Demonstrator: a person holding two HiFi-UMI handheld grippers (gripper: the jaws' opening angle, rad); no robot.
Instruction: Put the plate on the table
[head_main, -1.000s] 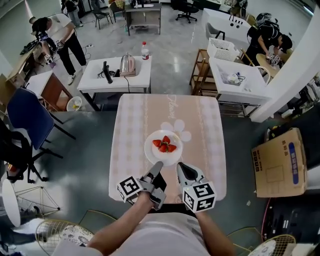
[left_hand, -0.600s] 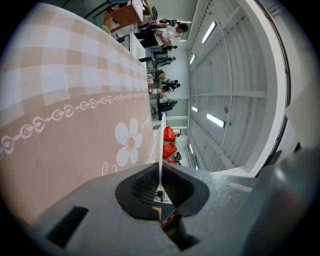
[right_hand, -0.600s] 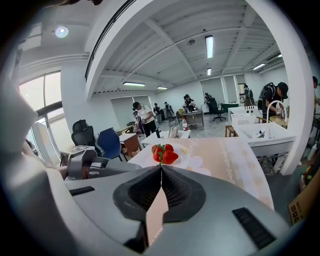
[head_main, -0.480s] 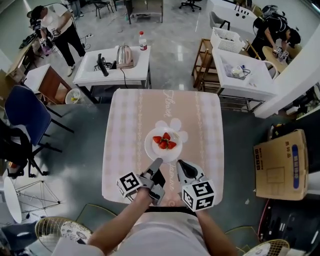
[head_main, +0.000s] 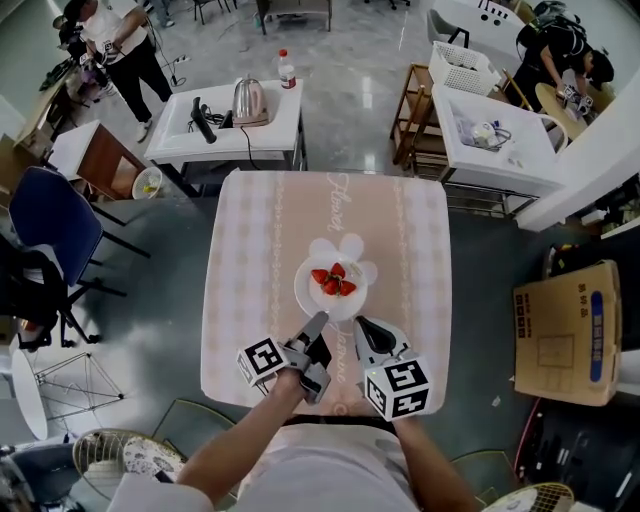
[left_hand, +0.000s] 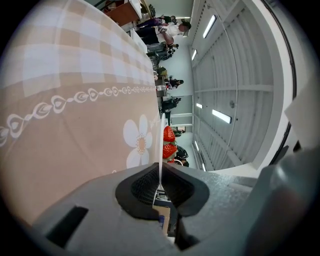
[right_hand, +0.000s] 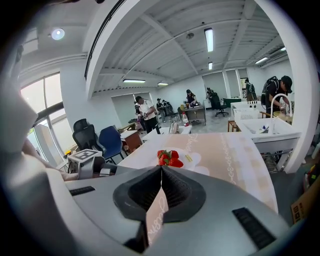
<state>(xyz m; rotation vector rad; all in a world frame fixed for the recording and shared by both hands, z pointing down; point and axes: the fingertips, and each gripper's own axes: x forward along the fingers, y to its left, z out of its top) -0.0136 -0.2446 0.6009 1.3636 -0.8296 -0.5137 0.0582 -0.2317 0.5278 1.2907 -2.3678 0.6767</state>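
A white plate (head_main: 311, 297) with strawberries (head_main: 332, 282) sits on the beige tablecloth (head_main: 260, 260), partly over a white flower print. My left gripper (head_main: 318, 322) is shut on the plate's near rim. In the left gripper view the thin plate edge (left_hand: 161, 150) runs into the left gripper (left_hand: 160, 176), with the strawberries (left_hand: 169, 142) beyond. My right gripper (head_main: 360, 328) rests on the cloth just right of the plate. In the right gripper view the right gripper (right_hand: 161, 170) is shut on a fold of tablecloth (right_hand: 156, 210), with the strawberries (right_hand: 169, 158) ahead.
Behind the table stands a white side table (head_main: 190, 145) with a kettle (head_main: 248, 100) and a bottle (head_main: 287, 70). A blue chair (head_main: 45, 225) is at the left and a cardboard box (head_main: 565, 330) at the right. People work at the back.
Only the head camera has shifted a little. The plate and both grippers keep their places on the table.
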